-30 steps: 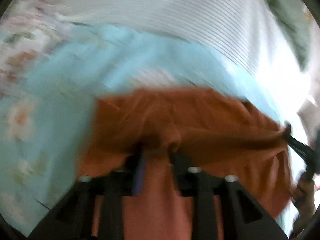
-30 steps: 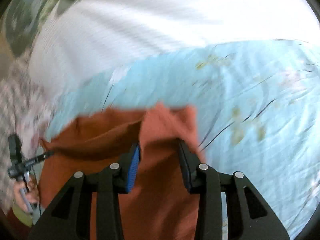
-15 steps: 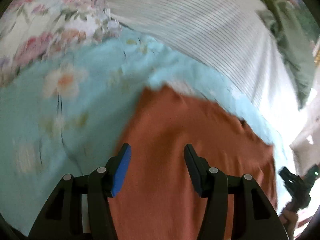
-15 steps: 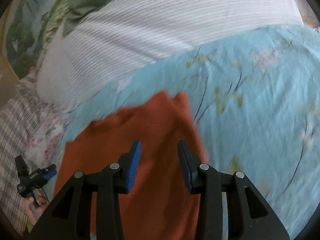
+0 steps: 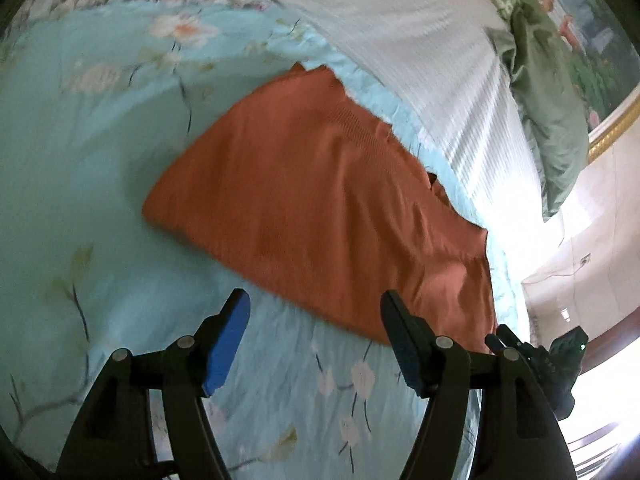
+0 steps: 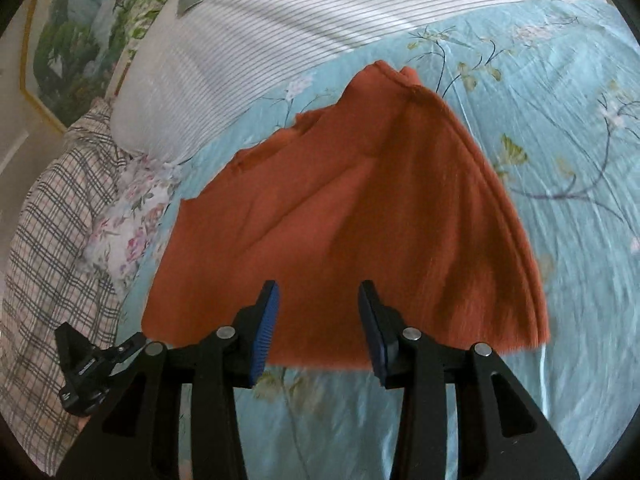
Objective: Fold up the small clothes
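A rust-orange garment (image 5: 332,200) lies folded flat on the light-blue floral bedsheet (image 5: 80,152). It also shows in the right wrist view (image 6: 340,216), with its near edge just beyond the fingertips. My left gripper (image 5: 316,304) is open and empty, held above the sheet just short of the garment's near edge. My right gripper (image 6: 318,292) is open and empty, over the garment's near edge. The right gripper shows at the lower right of the left wrist view (image 5: 560,360), and the left gripper at the lower left of the right wrist view (image 6: 92,364).
A white striped pillow (image 5: 420,40) lies behind the garment, also in the right wrist view (image 6: 280,20). A green cloth (image 5: 548,112) lies at the far right. A plaid cloth (image 6: 48,232) and a floral pillow (image 6: 128,216) lie at the left. A framed picture (image 6: 68,40) hangs behind.
Both grippers have let go of the orange garment and opened. They have pulled back toward me, and the garment now lies flat on the sheet.
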A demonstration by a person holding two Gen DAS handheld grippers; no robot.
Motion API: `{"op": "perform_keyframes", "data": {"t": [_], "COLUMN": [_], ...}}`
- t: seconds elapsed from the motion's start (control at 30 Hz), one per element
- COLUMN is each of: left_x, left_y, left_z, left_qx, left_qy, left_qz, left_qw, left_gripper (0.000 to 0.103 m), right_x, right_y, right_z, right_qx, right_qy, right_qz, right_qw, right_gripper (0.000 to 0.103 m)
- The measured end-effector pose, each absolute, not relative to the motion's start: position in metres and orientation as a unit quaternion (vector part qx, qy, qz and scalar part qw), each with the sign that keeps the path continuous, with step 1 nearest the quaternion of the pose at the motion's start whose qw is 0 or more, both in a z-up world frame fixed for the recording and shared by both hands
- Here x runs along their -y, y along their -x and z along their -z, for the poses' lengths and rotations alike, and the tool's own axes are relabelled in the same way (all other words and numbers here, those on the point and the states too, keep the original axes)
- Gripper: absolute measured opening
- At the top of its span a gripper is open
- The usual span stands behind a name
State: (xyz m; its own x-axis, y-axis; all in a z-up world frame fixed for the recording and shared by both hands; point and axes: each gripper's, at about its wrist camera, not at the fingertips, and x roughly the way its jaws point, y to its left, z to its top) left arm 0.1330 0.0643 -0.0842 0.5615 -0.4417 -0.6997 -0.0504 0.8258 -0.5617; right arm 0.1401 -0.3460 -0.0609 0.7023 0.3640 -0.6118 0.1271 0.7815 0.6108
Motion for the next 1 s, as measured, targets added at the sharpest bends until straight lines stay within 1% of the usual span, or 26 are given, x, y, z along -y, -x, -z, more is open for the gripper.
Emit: {"op": "perform_keyframes", "data": {"t": [0.2,0.37,0.43,0.53,0.63,0.7,0.73,0.77,0.87,1.0], "left_x": [-0.065,-0.069,-0.074,-0.078,-0.075,-0.073,-0.073,-0.072,-0.049,0.021], "left_y": [-0.138,-0.171,-0.19,-0.21,-0.221,-0.222,-0.221,-0.219,-0.211,-0.204], "left_z": [0.099,0.104,0.105,0.104,0.1,0.097,0.095,0.091,0.065,0.028], "left_qx": [-0.461,-0.455,-0.447,-0.44,-0.44,-0.442,-0.438,-0.409,-0.387,-0.359], "left_qy": [0.299,0.31,0.321,0.332,0.318,0.314,0.316,0.318,0.278,0.163], "left_qz": [0.108,0.084,0.064,0.044,0.031,0.032,0.036,0.047,0.069,0.127], "left_qw": [0.829,0.831,0.832,0.833,0.839,0.84,0.841,0.854,0.876,0.91], "left_gripper": [0.069,0.068,0.066,0.061,0.045,0.021,0.017,0.014,0.012,0.011], "right_x": [0.337,0.334,0.335,0.34,0.348,0.355,0.359,0.362,0.373,0.383], "right_y": [-0.126,-0.128,-0.13,-0.136,-0.144,-0.151,-0.154,-0.157,-0.164,-0.175], "right_z": [0.06,0.06,0.06,0.058,0.057,0.057,0.057,0.056,0.056,0.055], "right_qx": [-0.384,-0.388,-0.387,-0.383,-0.378,-0.375,-0.373,-0.372,-0.369,-0.371], "right_qy": [-0.316,-0.312,-0.313,-0.311,-0.315,-0.316,-0.317,-0.317,-0.325,-0.343], "right_qz": [-0.08,-0.087,-0.088,-0.086,-0.082,-0.079,-0.078,-0.078,-0.082,-0.102], "right_qw": [0.864,0.863,0.863,0.865,0.867,0.868,0.869,0.869,0.867,0.857], "right_gripper": [0.045,0.045,0.045,0.045,0.045,0.045,0.045,0.045,0.045,0.045]}}
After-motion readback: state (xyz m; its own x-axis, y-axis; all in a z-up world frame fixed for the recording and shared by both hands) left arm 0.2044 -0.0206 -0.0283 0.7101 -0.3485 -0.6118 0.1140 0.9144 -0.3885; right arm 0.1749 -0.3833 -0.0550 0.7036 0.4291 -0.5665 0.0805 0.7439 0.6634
